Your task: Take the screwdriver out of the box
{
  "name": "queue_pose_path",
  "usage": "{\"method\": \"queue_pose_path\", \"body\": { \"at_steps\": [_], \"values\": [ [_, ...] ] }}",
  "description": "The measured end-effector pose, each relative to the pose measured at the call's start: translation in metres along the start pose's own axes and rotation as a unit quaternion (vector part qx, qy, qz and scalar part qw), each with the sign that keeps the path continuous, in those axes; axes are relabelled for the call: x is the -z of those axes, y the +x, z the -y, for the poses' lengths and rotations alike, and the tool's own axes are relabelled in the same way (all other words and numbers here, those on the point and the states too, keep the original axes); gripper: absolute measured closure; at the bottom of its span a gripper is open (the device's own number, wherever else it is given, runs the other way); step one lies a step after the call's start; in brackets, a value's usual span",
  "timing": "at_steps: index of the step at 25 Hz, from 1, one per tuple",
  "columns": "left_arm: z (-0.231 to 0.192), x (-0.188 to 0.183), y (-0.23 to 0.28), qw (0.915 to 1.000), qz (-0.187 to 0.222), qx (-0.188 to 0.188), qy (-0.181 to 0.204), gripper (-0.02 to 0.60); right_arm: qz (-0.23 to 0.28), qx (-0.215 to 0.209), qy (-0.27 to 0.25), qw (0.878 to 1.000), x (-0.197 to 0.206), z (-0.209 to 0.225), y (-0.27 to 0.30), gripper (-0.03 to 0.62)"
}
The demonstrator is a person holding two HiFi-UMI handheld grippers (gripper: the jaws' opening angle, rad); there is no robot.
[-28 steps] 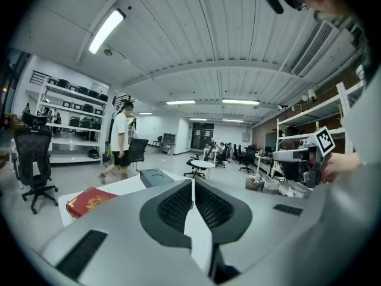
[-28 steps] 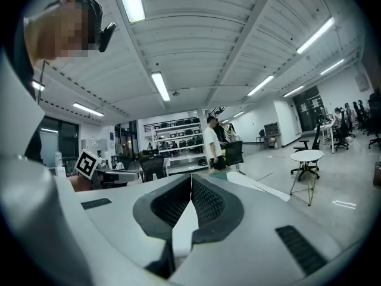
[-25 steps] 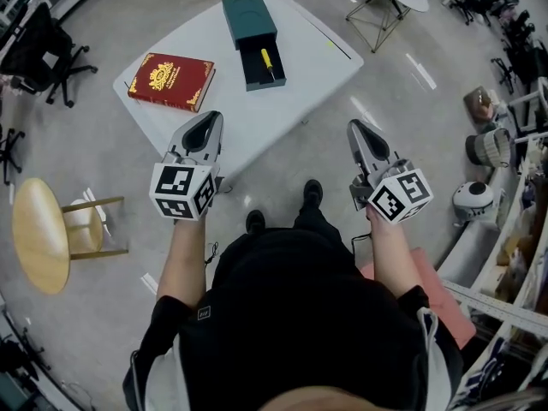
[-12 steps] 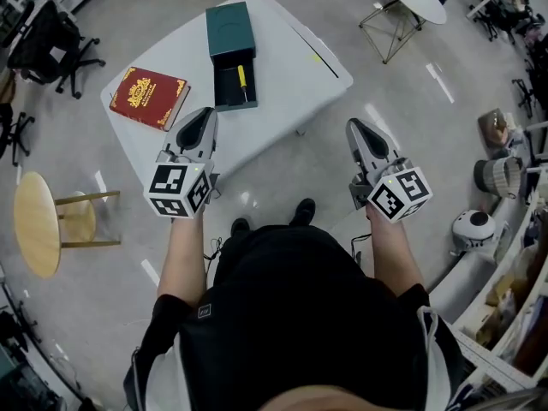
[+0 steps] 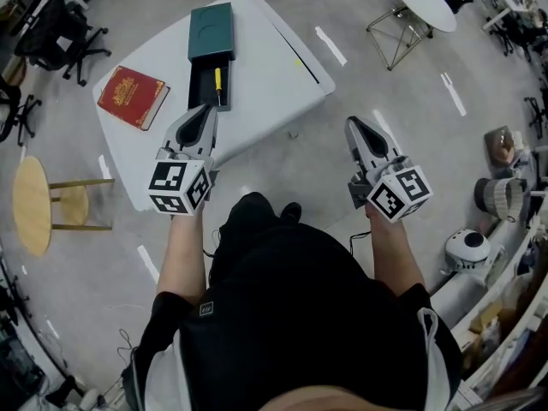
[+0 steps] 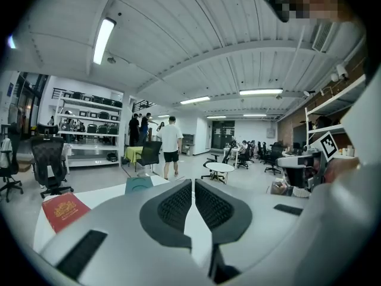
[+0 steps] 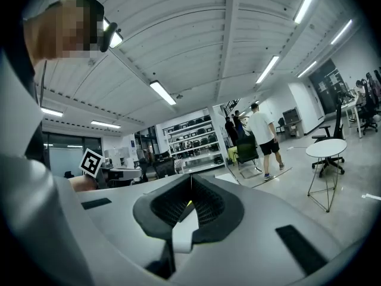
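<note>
Hidden and unreadable, head and gripper views
Head view: the tip of the left gripper (image 5: 204, 112) overlaps the near end of the open box (image 5: 211, 31), covering that end of the tray; the screwdriver (image 5: 217, 81) reads as a yellow handle only, its shaft too small and dark to pick out; the near edge of the table (image 5: 265, 75) is partly behind the same gripper. Left gripper view: the gripper's own body blocks most of the box, only a teal top shows, tray and screwdriver out of sight; red book (image 6: 64, 210) partly covered low down. Right gripper view: a yellow-green speck (image 7: 189, 203) sits behind the right gripper (image 7: 190, 177) pads, too small to identify
</note>
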State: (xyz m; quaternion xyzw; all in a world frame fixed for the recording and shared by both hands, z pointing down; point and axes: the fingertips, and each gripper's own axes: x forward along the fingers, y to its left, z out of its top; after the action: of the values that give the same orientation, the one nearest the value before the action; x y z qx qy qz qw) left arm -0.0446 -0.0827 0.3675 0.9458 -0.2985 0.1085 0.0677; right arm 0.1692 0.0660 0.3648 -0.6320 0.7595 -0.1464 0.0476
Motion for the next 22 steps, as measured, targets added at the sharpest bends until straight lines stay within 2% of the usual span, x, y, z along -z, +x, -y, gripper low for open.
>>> {"method": "queue_pose_path", "body": {
  "at_steps": [6,12,17,22],
  "values": [
    [-0.009,0.009,0.013,0.9996,-0.012,-0.025,-0.010,0.552,-0.024,-0.026,0.007,0.999,0.007,0.010,0.024,0.565],
    [-0.048,0.020,0.033,0.9975,-0.010,-0.060,-0.035,0.552,-0.049,-0.062,-0.009,0.997,0.005,0.023,0.079,0.565],
    [-0.094,0.020,0.066,0.9945,0.001,-0.087,-0.058,0.552,-0.052,-0.081,-0.028,0.995,-0.021,0.039,0.148,0.565],
    [-0.123,0.015,0.101,0.9938,-0.003,-0.092,-0.062,0.552,-0.056,-0.128,-0.049,0.989,-0.040,0.035,0.206,0.565]
  ]
}}
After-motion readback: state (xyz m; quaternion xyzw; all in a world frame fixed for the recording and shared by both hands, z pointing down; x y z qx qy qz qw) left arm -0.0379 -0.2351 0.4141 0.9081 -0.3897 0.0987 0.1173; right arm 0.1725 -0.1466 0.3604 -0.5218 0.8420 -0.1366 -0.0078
